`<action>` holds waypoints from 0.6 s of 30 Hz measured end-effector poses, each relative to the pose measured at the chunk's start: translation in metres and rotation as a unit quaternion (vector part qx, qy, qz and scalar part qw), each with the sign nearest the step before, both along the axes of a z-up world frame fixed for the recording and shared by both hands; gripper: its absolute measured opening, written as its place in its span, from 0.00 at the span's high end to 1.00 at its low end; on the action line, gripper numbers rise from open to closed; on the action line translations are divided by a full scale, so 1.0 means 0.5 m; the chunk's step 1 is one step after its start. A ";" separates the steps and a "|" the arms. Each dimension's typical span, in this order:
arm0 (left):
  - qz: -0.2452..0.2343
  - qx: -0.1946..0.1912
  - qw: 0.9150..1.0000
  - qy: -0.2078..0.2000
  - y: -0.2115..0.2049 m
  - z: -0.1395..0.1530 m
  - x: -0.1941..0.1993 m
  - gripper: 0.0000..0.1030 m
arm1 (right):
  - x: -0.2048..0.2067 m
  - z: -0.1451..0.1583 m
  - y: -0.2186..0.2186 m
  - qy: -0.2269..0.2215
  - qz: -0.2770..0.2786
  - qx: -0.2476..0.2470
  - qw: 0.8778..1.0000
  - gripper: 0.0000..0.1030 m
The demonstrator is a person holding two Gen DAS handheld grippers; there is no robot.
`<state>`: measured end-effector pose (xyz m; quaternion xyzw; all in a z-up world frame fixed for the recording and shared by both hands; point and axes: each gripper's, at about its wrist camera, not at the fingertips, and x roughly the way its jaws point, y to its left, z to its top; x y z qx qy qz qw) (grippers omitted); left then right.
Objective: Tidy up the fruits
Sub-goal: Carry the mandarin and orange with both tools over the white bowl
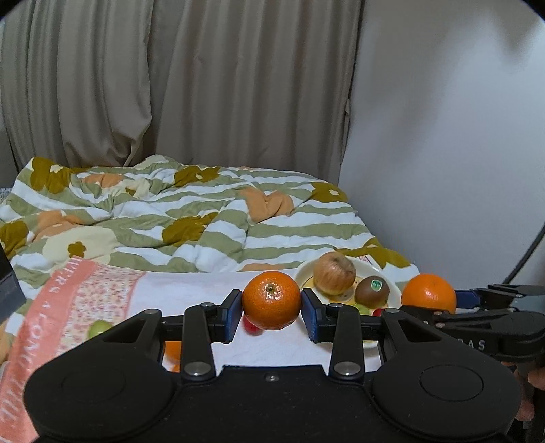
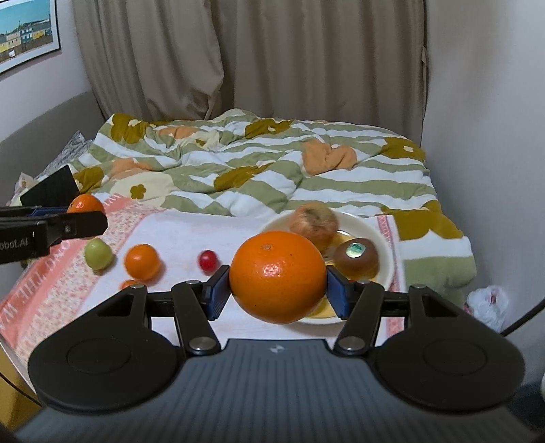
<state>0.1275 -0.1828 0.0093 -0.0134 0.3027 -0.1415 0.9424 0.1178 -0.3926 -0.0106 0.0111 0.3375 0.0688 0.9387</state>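
Above a towel (image 2: pixel 190 235) spread on a bed, the left gripper (image 1: pixel 271 308) clamps a mandarin (image 1: pixel 271 300) and the right gripper (image 2: pixel 277 288) clamps a large orange (image 2: pixel 277 276). Just beyond, a white plate (image 2: pixel 371 228) holds an onion (image 2: pixel 315 225) and a kiwi (image 2: pixel 357 257). A green fruit (image 2: pixel 98 254), a small mandarin (image 2: pixel 142 261) and a red cherry tomato (image 2: pixel 207 259) lie on the towel.

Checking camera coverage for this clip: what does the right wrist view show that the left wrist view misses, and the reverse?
Only the right wrist view shows the framed picture on the wall and a white bag beside the bed. Only the left wrist view shows the mandarin head-on, clamped in the left gripper. Both show the plate holding an onion and a kiwi, and the large orange in the right gripper.
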 end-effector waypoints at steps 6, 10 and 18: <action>0.000 0.004 1.000 0.017 -0.080 -0.031 0.060 0.60 | 0.044 -0.035 -0.078 0.013 0.005 -0.004 1.000 0.28; -0.012 0.009 0.999 0.038 -0.123 -0.061 0.100 0.60 | 0.064 -0.061 -0.115 0.025 -0.001 -0.001 1.000 0.28; -0.042 0.022 0.995 0.084 -0.183 -0.139 0.187 0.60 | 0.104 -0.109 -0.163 0.046 -0.021 0.004 0.999 0.28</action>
